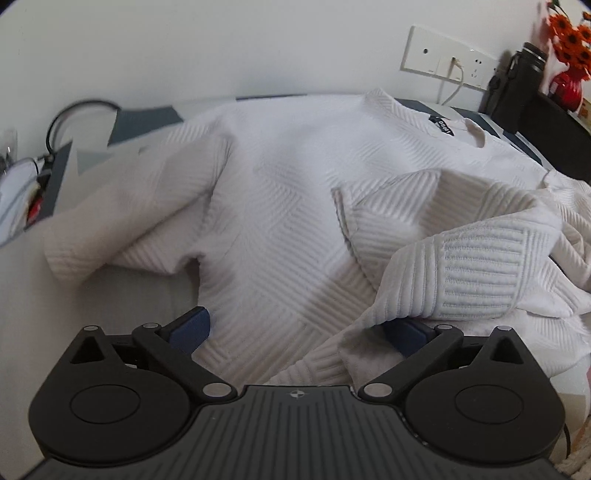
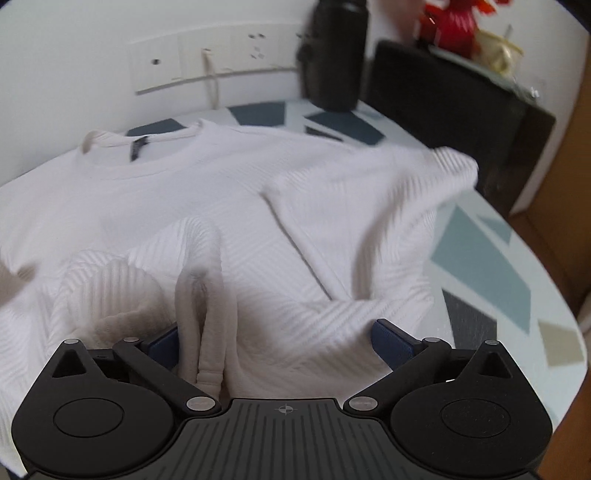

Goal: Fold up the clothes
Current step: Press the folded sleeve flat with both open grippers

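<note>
Lying face up on a table (image 2: 498,258) with a grey-blue geometric pattern, one white ribbed sweater (image 1: 280,206) fills both wrist views, its collar toward the wall. A single dark neck label (image 1: 445,127) carries pale lettering too small to read with certainty. One sleeve (image 1: 122,221) extends flat to the left; the other (image 2: 369,206) lies folded across the chest, and a bunched fold of hem (image 1: 454,266) rises near the front edge.

Left gripper (image 1: 299,328): jaws spread wide, blue pads on either side of the hem fabric, the right pad partly covered by the bunched fold. Right gripper (image 2: 277,343): jaws likewise spread, with a raised pleat of cloth standing between them, nearer the left pad.

Background: one white wall socket strip (image 2: 218,59) with one white cable (image 1: 456,83) plugged in; one black bottle (image 2: 338,55); one red vase (image 1: 567,86) holding orange flowers (image 1: 572,35).
</note>
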Action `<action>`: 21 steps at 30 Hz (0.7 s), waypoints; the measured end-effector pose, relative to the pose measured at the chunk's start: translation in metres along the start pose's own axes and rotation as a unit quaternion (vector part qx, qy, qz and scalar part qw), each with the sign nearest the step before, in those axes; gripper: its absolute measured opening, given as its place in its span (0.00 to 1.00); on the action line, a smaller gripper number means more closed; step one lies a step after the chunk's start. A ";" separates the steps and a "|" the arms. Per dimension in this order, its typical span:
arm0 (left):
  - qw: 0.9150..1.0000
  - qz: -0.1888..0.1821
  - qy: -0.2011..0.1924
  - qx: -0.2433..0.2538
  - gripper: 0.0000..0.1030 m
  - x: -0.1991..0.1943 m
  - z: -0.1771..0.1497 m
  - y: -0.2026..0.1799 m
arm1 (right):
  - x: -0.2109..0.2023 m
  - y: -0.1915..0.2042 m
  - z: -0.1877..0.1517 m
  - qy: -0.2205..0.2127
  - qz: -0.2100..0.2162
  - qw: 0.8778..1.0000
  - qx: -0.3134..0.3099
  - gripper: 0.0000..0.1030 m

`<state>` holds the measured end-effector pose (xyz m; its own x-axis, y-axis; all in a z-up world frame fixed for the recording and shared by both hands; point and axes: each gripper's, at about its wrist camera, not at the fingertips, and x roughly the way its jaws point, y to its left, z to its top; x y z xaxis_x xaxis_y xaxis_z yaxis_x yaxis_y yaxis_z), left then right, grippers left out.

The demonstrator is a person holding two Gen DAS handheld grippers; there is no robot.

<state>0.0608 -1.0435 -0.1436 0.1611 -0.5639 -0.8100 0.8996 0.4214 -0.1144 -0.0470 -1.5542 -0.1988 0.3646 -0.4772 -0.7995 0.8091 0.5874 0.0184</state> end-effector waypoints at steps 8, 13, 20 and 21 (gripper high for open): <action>1.000 0.007 0.006 -0.001 0.97 0.002 -0.002 -0.005 | 0.010 0.001 -0.003 -0.004 -0.002 1.000 0.003 0.99; 1.000 -0.012 -0.005 0.001 0.72 -0.005 -0.007 -0.011 | 0.011 0.005 -0.004 -0.010 0.001 0.999 -0.035 0.99; 1.000 -0.007 -0.013 -0.022 0.58 -0.011 -0.015 -0.019 | 0.015 0.010 0.002 -0.013 0.006 0.998 -0.067 0.99; 1.000 -0.005 -0.013 -0.025 0.58 -0.012 -0.016 -0.020 | 0.015 0.011 0.003 -0.013 0.007 0.997 -0.072 0.99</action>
<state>0.0342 -1.0337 -0.1408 0.1636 -0.5864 -0.7933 0.8803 0.4497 -0.1509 -0.0309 -1.5569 -0.2087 0.3884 -0.4836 -0.7844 0.7304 0.6806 -0.0580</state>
